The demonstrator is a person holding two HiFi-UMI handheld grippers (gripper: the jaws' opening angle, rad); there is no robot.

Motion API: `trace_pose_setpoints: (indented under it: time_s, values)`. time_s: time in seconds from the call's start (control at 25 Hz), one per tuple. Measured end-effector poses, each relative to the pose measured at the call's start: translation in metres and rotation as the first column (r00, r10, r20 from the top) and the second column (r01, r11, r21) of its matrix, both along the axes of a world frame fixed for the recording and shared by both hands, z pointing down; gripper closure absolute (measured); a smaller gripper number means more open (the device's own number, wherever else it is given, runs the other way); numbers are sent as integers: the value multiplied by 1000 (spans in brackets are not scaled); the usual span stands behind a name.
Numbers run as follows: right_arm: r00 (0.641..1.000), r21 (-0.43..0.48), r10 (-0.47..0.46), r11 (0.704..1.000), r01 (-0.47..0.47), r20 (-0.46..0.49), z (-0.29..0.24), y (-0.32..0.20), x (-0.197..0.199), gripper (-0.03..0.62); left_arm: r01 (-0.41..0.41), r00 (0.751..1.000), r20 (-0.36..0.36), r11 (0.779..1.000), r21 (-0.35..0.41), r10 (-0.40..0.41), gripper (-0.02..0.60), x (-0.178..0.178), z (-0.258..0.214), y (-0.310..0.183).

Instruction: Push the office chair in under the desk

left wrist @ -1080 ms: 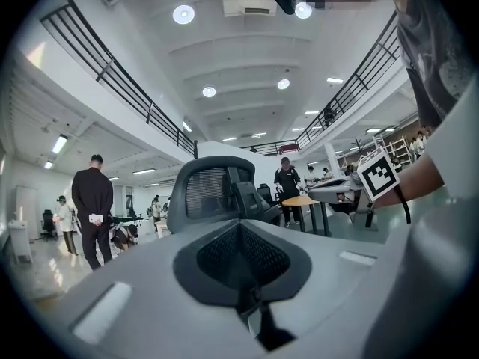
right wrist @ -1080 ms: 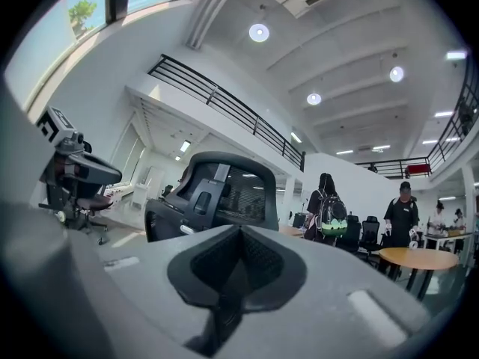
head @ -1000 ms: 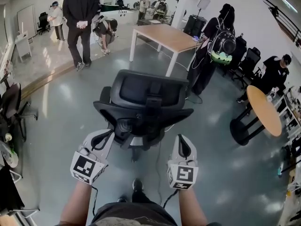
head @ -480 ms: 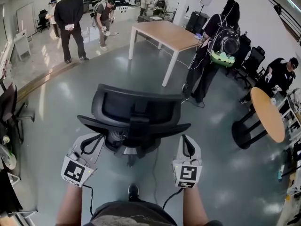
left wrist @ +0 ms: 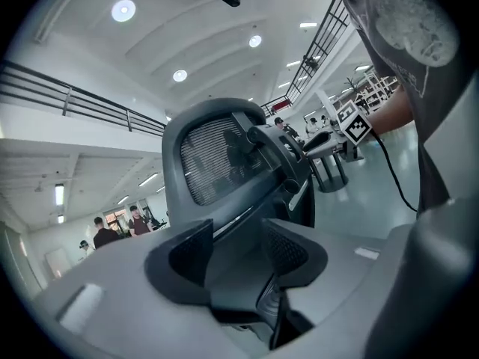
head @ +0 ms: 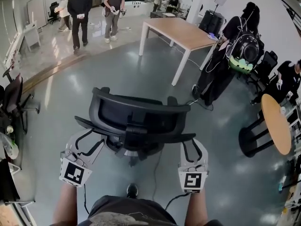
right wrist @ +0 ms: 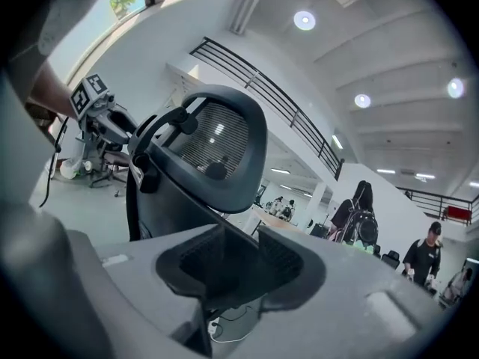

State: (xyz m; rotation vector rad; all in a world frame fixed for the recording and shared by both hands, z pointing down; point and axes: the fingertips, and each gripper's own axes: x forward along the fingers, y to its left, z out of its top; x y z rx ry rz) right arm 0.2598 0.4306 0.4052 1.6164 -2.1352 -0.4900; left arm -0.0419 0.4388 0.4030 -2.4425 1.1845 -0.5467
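Office chair stands on open floor, well short of the worktop. Left hand-held gripper and right hand-held gripper are opening, armrests loose between jaws; an uneven shove likely swivels it off course.

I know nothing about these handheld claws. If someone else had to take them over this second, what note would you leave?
Left gripper: jaws opening, with the left armrest of the office chair between them; the pads look clear of it.
Right gripper: jaws opening, with the right armrest between them.
Chair: on open floor with its back to you, well short of the wooden desk, which is ahead and to the right.
Done: nothing visible; the chair is not under the desk.
Left: probably grip again, roll the chair to the desk and push it under. Mind the person with a backpack beside it.
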Motion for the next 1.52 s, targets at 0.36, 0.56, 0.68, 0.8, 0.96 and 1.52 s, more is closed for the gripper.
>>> trace_pose_setpoints:
  time_s: [0.36,0.56,0.68,0.8,0.96,1.52]
  values:
    - [968,-39,-70,997,63,-240,17,-6,-14,366,67,985,158,998,7,-67,216,-7,27,-10]
    - [941,-66,-68,997,49,-331,22,-10,-22,319,59,979,196,998,0,-58,175,-7,29,-21]
    - [937,-63,-36,998,16,-348,22,-14,-25,319,48,978,201,999,17,-51,181,-9,26,-27]
    - [917,-67,-10,998,-18,-400,24,-19,-26,319,51,968,243,998,41,-59,201,-11,26,-28]
    - [892,-51,39,996,-69,-450,27,-25,-26,319,106,952,287,994,25,-109,168,-20,32,-31]
    - [840,-20,119,988,-153,-529,35,-39,-22,319,203,884,432,979,-14,-177,130,-37,62,-60]
